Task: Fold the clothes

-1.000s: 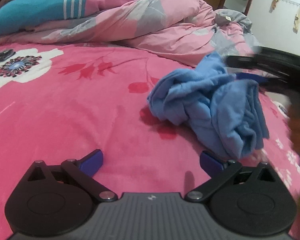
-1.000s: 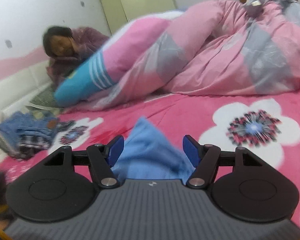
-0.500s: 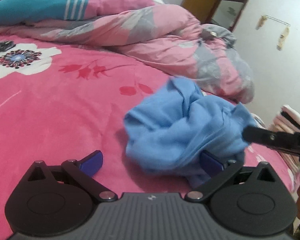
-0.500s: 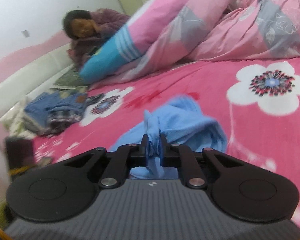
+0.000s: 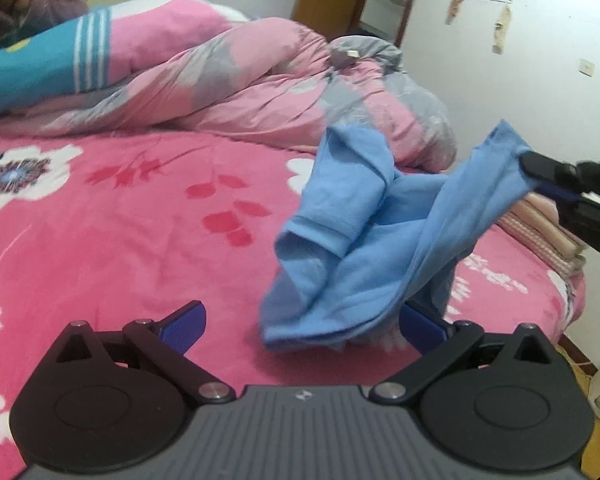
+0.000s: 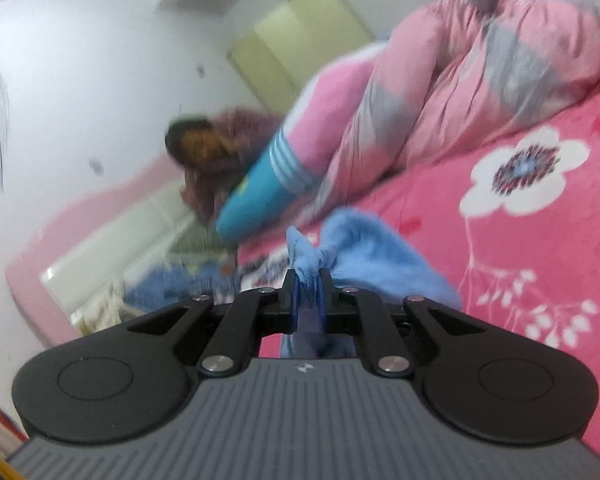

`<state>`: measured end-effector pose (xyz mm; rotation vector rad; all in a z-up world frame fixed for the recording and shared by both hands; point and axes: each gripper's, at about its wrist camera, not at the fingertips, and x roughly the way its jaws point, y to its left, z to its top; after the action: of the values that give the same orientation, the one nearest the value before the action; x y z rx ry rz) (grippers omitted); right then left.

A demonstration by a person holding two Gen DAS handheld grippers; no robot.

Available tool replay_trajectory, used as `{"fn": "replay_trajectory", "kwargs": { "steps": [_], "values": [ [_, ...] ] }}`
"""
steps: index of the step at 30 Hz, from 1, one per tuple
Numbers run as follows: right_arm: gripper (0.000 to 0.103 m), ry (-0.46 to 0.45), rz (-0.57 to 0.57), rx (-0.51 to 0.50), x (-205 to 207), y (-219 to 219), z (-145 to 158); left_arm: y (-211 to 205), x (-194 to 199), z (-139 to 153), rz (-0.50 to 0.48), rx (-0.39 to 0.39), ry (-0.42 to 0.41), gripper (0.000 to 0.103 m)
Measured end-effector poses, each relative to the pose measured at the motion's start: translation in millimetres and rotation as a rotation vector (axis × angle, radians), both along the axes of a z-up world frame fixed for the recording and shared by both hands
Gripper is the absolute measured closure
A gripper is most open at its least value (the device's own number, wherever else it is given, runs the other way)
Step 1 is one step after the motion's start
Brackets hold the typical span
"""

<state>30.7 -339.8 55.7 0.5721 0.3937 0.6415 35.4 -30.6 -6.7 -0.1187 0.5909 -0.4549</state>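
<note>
At the bottom of the left wrist view the left gripper [image 5: 302, 322] stands with its jaws spread wide and nothing pinched; the lowest fold of the blue garment [image 5: 364, 240] hangs just in front of its right pad. In the right wrist view, bottom centre, the right gripper [image 6: 309, 292] has its jaws pressed together on a bunched edge of that garment [image 6: 376, 256], with a tuft of cloth poking out above the pads. From the left view the same gripper shows at the right edge of the frame, holding one corner up so the cloth slopes down toward lower centre, still twisted and crumpled, its low end at or just above the pink flowered bedspread [image 5: 100, 240].

Judging by this, folding has barely begun: the garment is lifted by one corner only, not spread flat, and no fold is made. It still needs a second grip, shaking out, laying flat and folding.

Further back a pink and grey quilt [image 5: 260, 88] lies heaped across the upper middle. A stack of folded cloth [image 5: 540, 232] sits at the right edge of the bed. A person [image 6: 204, 152] sits at the far end.
</note>
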Motion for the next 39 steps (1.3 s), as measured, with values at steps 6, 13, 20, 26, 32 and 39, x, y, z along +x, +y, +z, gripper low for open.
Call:
{"fn": "replay_trajectory", "kwargs": {
  "steps": [6, 13, 20, 26, 32, 39],
  "values": [
    [0.096, 0.01, -0.084, 0.047, -17, -41, -11, -17, -3, 13, -0.079, -0.066, 0.03, 0.0],
    [0.096, 0.12, -0.009, 0.041, -53, -48, -61, -46, 28, 23, -0.152, -0.125, 0.12, 0.0],
    [0.096, 0.188, 0.025, 0.059, -70, -40, -97, -102, 60, 21, -0.239, -0.025, 0.208, 0.0],
    [0.096, 0.145, 0.073, 0.038, -78, -34, -101, -132, 45, 25, -0.31, 0.129, 0.086, 0.016],
    [0.096, 0.125, 0.11, 0.057, -71, -30, -102, -133, 33, 32, -0.327, 0.146, 0.017, 0.041],
    [0.096, 0.069, 0.19, 0.042, -62, -10, -91, -114, 38, 41, -0.255, 0.119, -0.045, 0.09]
  ]
}}
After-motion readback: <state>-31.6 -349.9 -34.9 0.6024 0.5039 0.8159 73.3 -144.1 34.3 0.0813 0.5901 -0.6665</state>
